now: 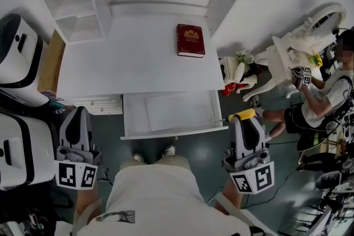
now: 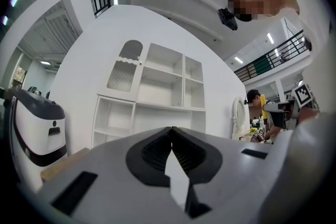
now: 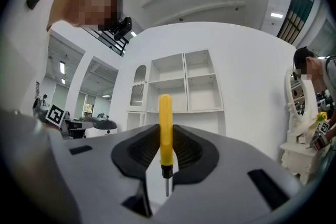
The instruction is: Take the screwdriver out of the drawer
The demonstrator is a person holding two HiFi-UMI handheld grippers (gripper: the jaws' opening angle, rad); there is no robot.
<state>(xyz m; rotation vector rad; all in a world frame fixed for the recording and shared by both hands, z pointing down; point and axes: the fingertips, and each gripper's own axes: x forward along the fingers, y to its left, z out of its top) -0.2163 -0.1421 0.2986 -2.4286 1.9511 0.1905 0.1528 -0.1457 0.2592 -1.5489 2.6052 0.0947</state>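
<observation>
The screwdriver [image 3: 165, 131] has a yellow handle and a thin metal shaft; it stands upright between the jaws of my right gripper [image 3: 166, 150], which is shut on it. In the head view its yellow handle [image 1: 242, 115] sticks out ahead of the right gripper [image 1: 244, 119], just off the right front corner of the open white drawer [image 1: 171, 131], outside it. The drawer looks bare inside. My left gripper [image 2: 171, 152] is shut with nothing in it; in the head view the left gripper [image 1: 76, 113] hangs left of the drawer.
A white desk [image 1: 133, 63] with shelf cubbies [image 1: 74, 14] carries a dark red book [image 1: 190, 40]. White machines [image 1: 19, 52] stand at the left. A seated person [image 1: 321, 96] and an ornate white vanity [image 1: 301, 41] are at the right. My own legs and feet [image 1: 155, 156] are below the drawer.
</observation>
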